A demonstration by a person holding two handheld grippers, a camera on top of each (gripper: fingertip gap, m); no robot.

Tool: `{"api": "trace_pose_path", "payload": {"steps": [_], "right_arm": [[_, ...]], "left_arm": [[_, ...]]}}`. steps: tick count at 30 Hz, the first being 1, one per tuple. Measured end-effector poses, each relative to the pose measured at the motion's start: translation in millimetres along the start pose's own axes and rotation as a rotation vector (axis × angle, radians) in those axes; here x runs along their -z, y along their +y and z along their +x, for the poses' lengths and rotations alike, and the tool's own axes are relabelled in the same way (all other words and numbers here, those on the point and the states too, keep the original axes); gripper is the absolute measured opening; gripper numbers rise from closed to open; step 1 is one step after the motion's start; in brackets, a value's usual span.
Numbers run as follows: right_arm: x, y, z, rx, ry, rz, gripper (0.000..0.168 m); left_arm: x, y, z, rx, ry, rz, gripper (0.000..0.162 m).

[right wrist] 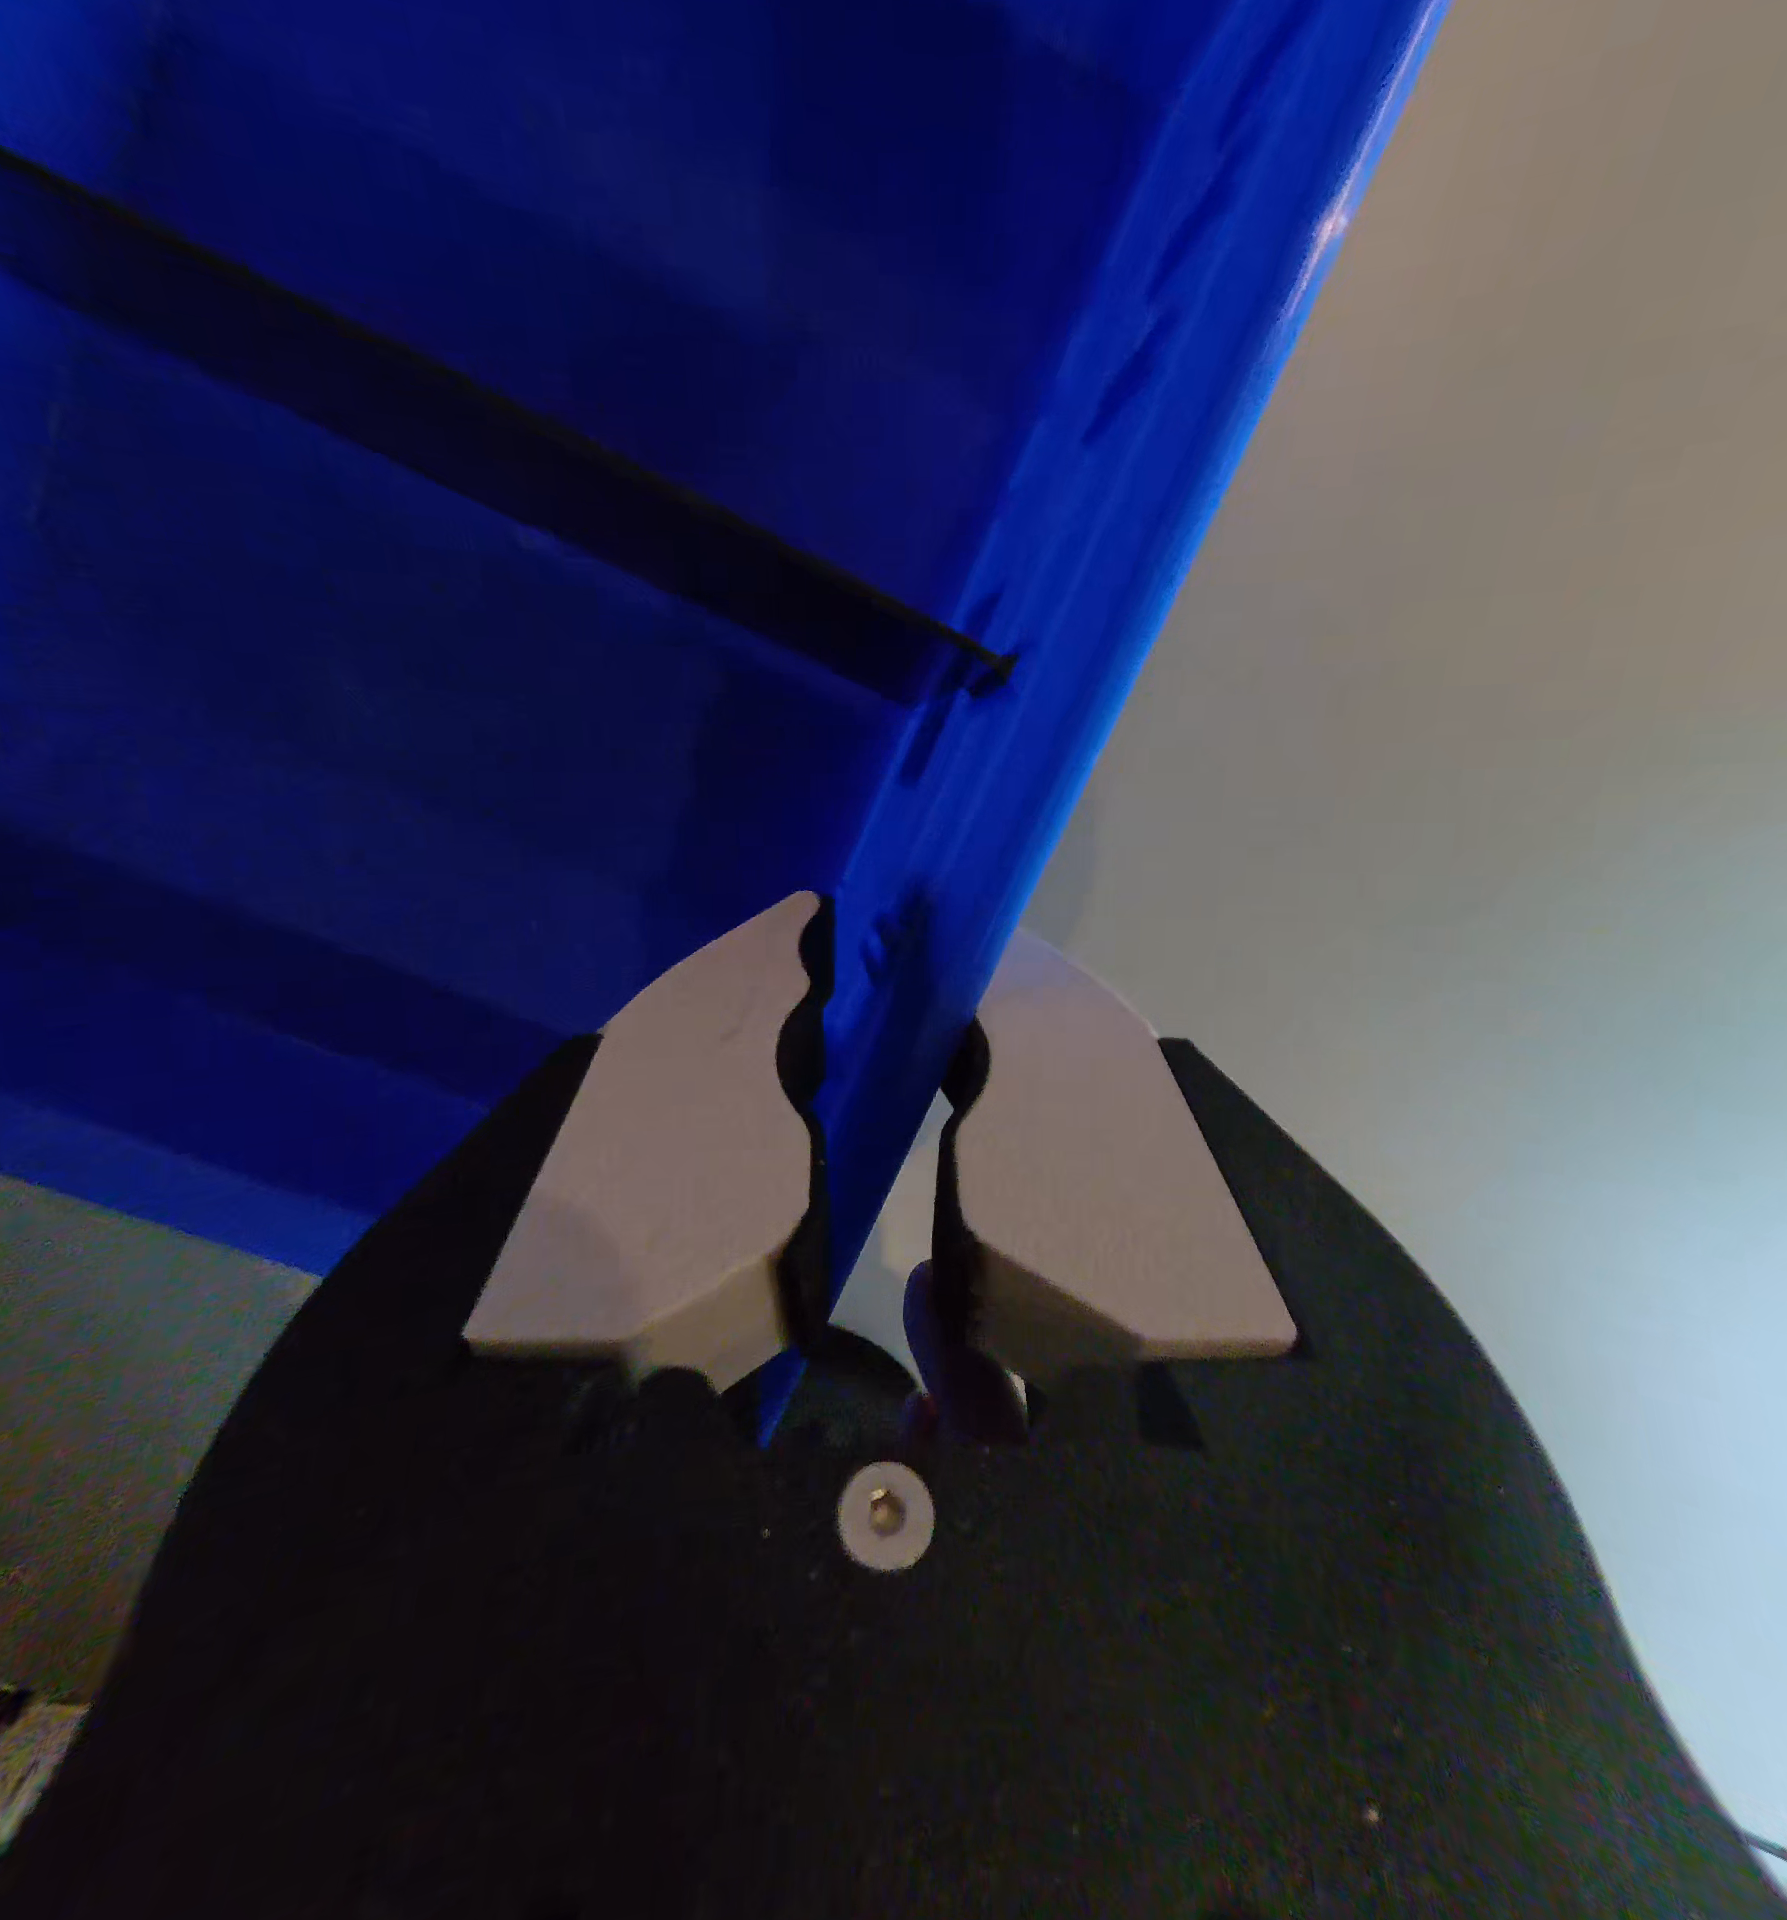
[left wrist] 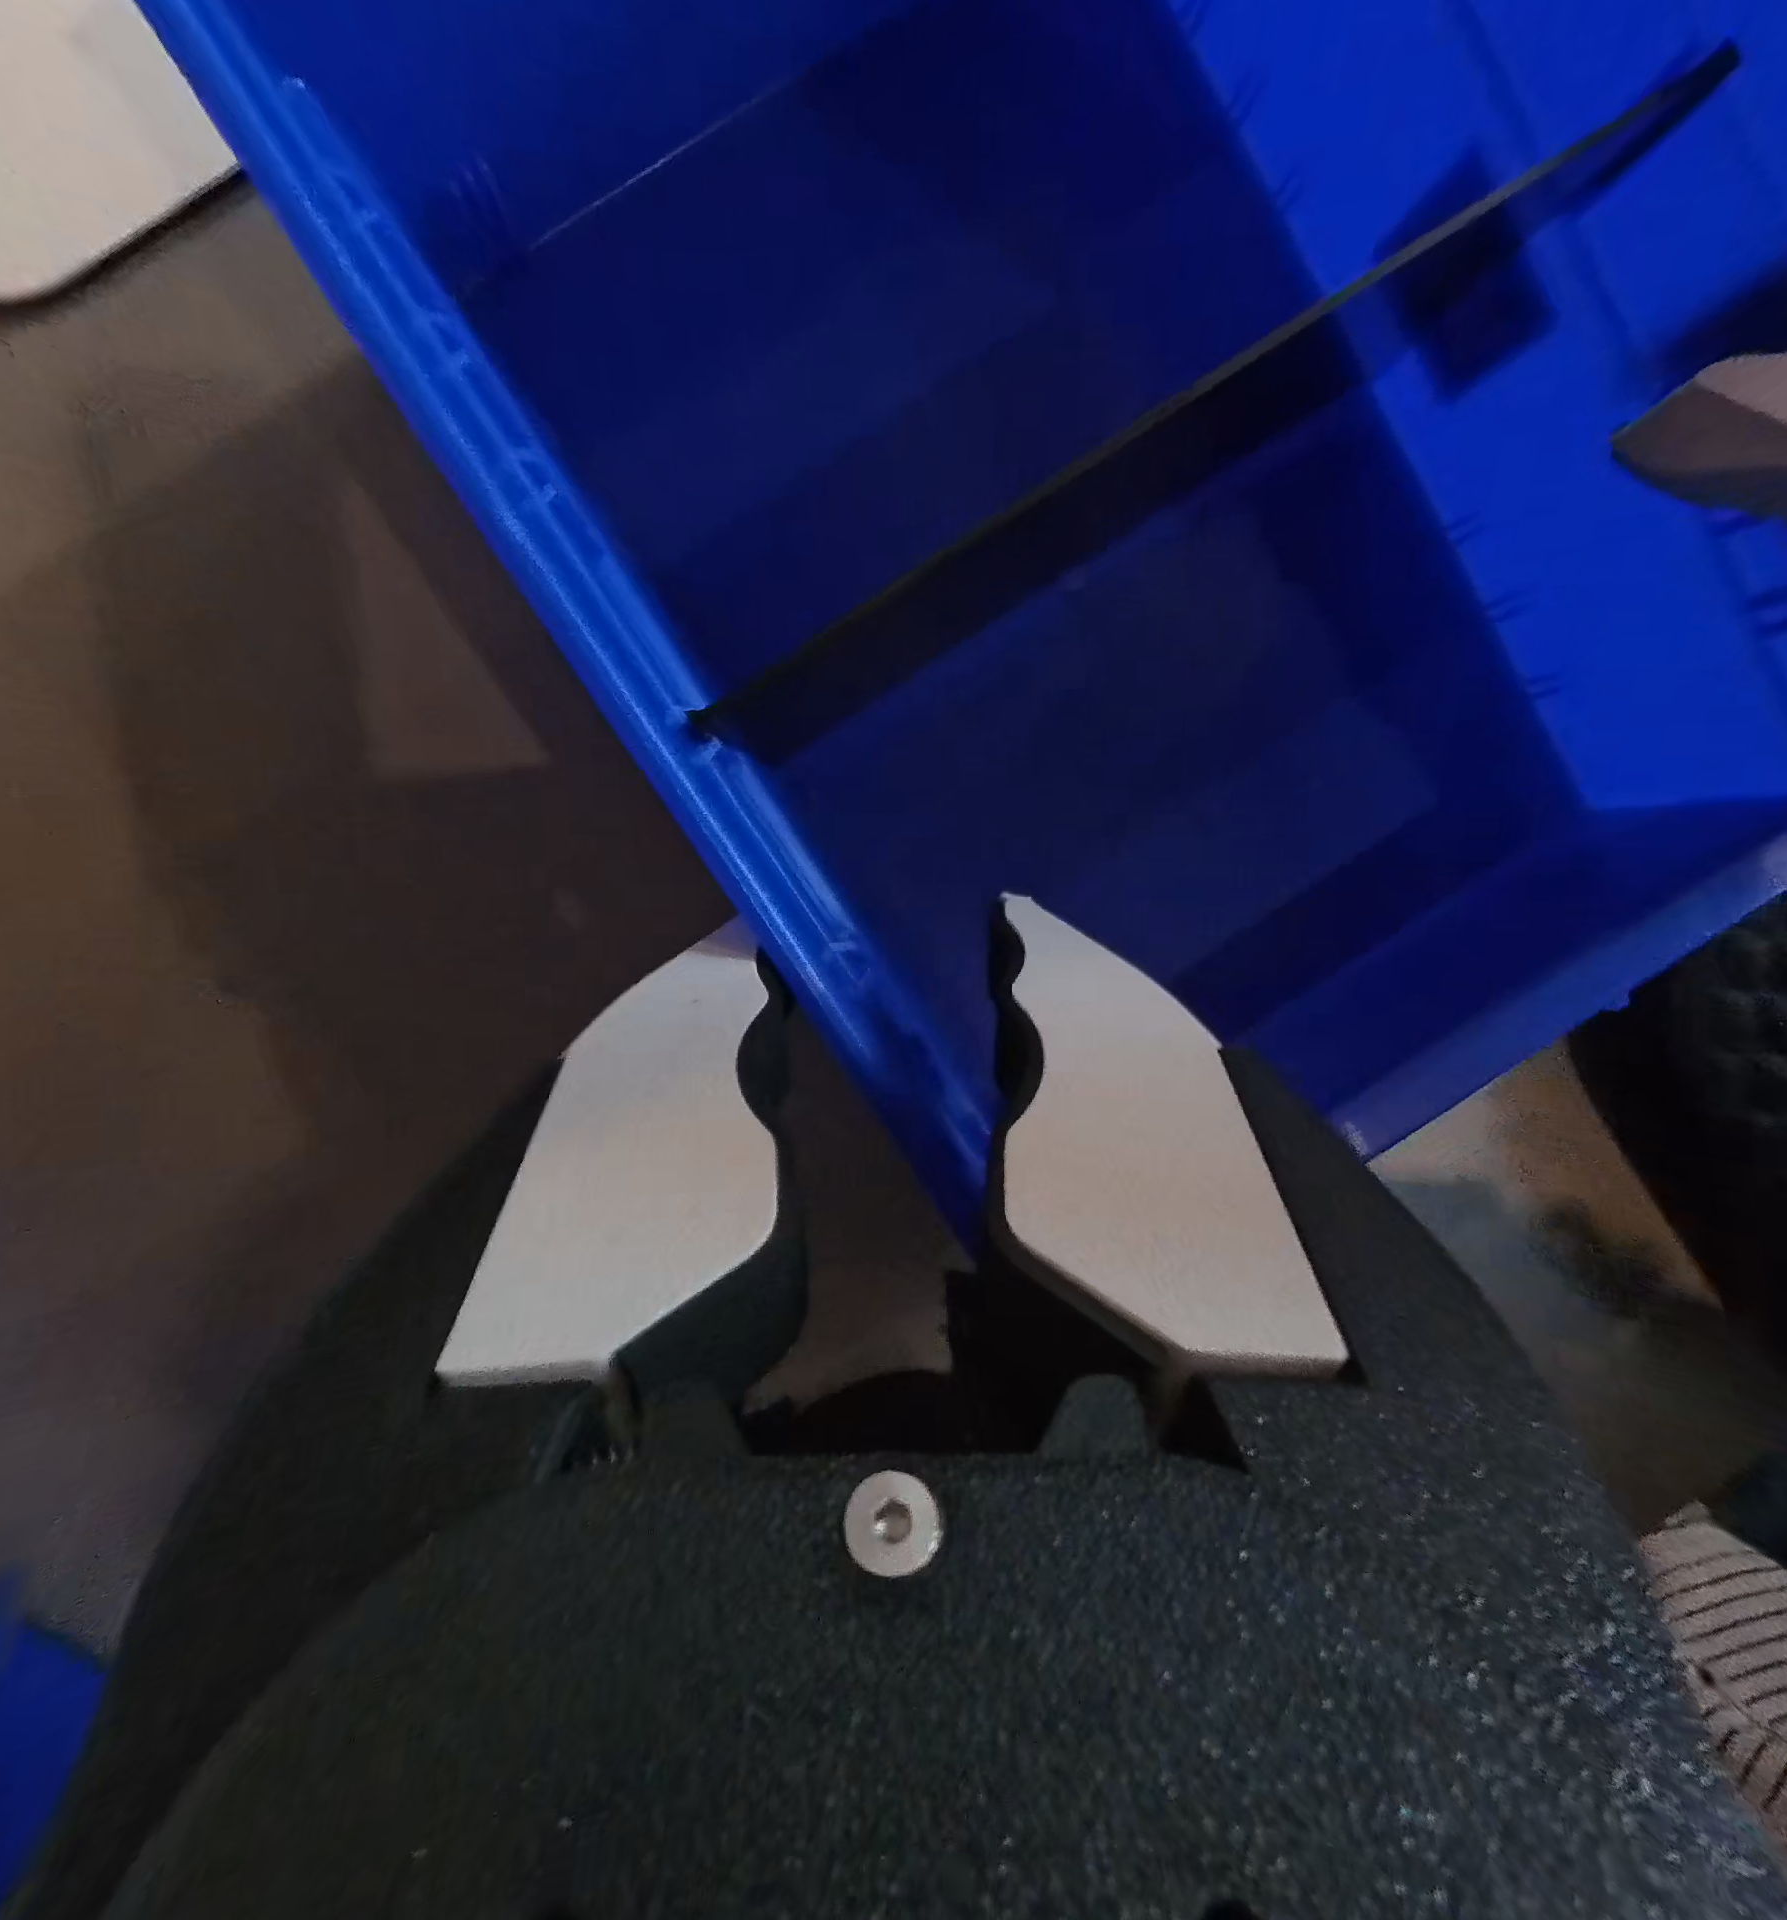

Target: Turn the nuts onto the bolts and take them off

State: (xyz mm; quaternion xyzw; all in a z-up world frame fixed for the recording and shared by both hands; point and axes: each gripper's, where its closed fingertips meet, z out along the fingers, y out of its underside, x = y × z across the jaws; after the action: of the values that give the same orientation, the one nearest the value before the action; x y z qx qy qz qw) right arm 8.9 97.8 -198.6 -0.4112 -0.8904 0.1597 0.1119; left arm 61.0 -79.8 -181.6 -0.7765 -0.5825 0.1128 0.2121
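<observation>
The left gripper [left wrist: 884,1060] has a black, grainy, speckled body that widens toward the camera, with one silver hex-socket screw [left wrist: 892,1525] set just behind the root of its fingers. The fingers [left wrist: 640,1195] are pale grey blocks with rounded tips; their inner faces carry black pads with a wavy, scalloped edge. The right gripper [right wrist: 894,1023] is built the same way (equally grainy black shell), with light grey fingers [right wrist: 660,1164], black scalloped pads, and a silver screw [right wrist: 884,1515] behind the finger roots.
</observation>
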Motion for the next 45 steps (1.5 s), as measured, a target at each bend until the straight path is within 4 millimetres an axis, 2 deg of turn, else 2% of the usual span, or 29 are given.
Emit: {"api": "trace_pose_path", "payload": {"steps": [10,15,20,24,26,28,30,32,35,37,40,42,45], "right_arm": [[14,55,106,-0.064,0.04,-0.022,0.014],[20,80,147,-0.085,0.053,-0.022,0.013],[24,96,170,-0.094,0.041,-0.012,0.012],[25,98,174,-0.089,0.052,-0.006,0.013],[26,97,174,-0.073,0.046,0.016,0.019],[33,94,178,-0.071,0.078,0.063,0.039],[50,91,184,-0.11,0.115,0.117,0.061],[75,81,189,-0.149,0.14,0.223,0.075],[110,68,187,-0.181,0.148,0.376,0.079],[126,64,182,-0.2,0.155,0.431,0.078],[139,46,152,-0.208,0.065,0.505,0.074],[144,27,119,-0.172,-0.016,0.552,0.074],[144,3,70,-0.064,-0.09,0.587,0.078]], "left_arm": [[-37,-54,100,-0.091,0.02,0.0,0.041],[-51,-73,143,-0.108,0.044,0.021,0.043],[-57,-80,171,-0.144,0.045,0.021,0.048],[-59,-82,177,-0.154,0.054,0.026,0.05],[-58,-84,178,-0.166,0.085,0.052,0.056],[-51,-88,177,-0.167,0.12,0.116,0.06],[-35,-91,166,-0.184,0.102,0.174,0.078],[-9,-91,143,-0.2,0.047,0.224,0.088],[42,-78,95,-0.186,-0.043,0.29,0.089],[78,-63,50,-0.133,-0.128,0.327,0.083],[123,-23,-22,-0.024,-0.258,0.312,0.077],[149,8,-70,0.048,-0.365,0.283,0.075],[171,55,-134,0.159,-0.488,0.2,0.072]]}}
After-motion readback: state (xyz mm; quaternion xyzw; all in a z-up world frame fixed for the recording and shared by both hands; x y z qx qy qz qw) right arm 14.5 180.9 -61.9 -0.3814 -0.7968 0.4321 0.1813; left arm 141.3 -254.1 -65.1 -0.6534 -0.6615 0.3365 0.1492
